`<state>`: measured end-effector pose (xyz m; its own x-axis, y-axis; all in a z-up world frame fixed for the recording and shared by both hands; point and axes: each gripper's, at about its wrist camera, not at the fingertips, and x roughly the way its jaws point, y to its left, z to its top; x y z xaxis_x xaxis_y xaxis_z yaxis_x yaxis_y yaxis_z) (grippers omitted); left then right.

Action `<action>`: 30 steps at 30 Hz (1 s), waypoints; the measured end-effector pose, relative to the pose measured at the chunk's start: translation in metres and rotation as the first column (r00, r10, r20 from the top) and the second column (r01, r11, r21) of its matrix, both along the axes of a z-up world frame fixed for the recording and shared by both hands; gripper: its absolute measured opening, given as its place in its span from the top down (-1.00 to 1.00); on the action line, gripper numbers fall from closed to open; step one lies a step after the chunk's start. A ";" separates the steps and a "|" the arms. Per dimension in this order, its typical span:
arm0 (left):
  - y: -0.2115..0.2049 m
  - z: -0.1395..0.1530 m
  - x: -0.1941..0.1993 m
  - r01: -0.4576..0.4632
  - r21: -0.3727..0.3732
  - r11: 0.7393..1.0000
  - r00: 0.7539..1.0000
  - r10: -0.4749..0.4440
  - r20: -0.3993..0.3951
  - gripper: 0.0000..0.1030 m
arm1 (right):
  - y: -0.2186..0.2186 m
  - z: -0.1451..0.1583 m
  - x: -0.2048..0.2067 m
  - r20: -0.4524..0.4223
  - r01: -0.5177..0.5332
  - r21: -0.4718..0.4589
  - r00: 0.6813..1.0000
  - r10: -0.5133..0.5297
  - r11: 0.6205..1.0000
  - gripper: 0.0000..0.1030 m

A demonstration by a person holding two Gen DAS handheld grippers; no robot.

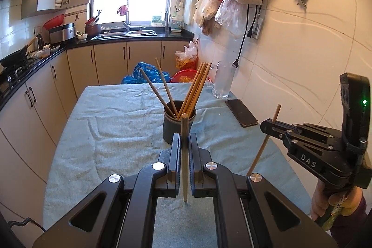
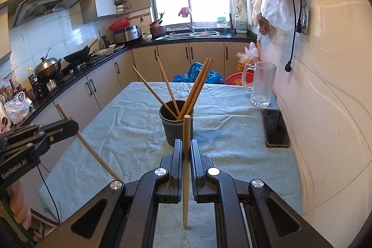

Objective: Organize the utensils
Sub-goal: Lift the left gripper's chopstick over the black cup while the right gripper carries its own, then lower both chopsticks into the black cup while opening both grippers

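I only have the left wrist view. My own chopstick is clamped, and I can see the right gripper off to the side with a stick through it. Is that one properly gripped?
Observer: Yes. In the right wrist view the right gripper has its jaws closed on a chopstick standing upright between them.
Operator: Anything on the left counter that I'm missing?
Observer: A lidded steel pot sits on the stove, outside your frame.
Operator: And the phone, is it near the edge?
Observer: The phone lies flat on the cloth by the wall, just short of the glass mug.
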<state>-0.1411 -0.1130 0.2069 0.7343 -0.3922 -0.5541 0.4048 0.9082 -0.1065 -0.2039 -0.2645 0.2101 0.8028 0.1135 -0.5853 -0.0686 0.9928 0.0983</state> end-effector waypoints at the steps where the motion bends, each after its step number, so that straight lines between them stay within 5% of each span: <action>1: 0.001 0.002 0.000 0.003 0.000 1.000 1.000 -0.003 0.003 0.89 | 0.000 0.001 0.001 0.000 0.001 0.001 1.000 -0.001 1.000 0.87; 30: 0.006 0.082 0.057 0.087 -0.059 0.995 0.993 -0.081 0.086 0.89 | -0.012 0.035 0.057 0.034 0.029 0.068 0.999 -0.031 0.997 0.87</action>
<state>-0.0842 -0.1068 0.2892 0.7401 -0.4862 -0.4646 0.4891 0.8633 -0.1243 -0.1467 -0.2768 0.2448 0.8262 0.1275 -0.5488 -0.0434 0.9856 0.1637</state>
